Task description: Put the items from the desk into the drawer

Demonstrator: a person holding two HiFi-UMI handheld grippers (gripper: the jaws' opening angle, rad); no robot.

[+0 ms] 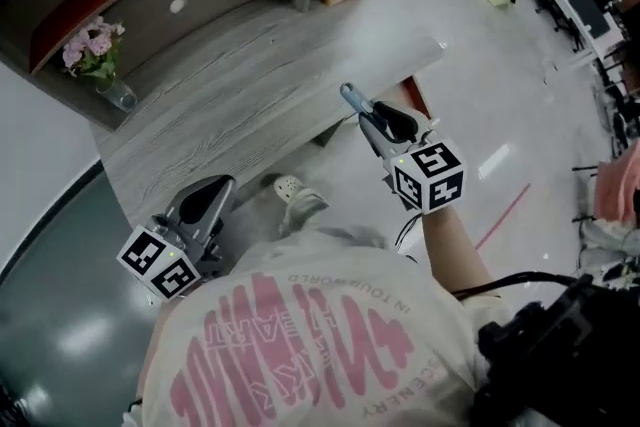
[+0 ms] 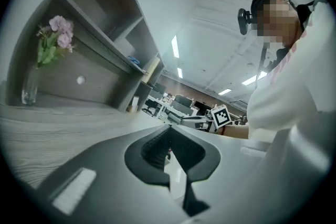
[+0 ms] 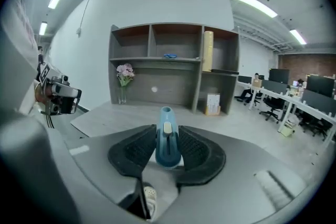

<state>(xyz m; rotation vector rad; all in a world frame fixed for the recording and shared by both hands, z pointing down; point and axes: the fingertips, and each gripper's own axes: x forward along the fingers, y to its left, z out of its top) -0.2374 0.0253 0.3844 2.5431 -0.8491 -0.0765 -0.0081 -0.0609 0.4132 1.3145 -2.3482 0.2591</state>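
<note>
vase on desk, left | scissors on middle shelf behind | roll in upper right compartment

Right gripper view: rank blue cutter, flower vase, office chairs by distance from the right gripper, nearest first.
1. blue cutter, held in the right gripper.
2. flower vase, back left of the desk.
3. office chairs, far right background.

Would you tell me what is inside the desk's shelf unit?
Blue scissors, a yellowish roll, a small box and a flower vase show; the upper shelf surface is largely hidden.
</note>
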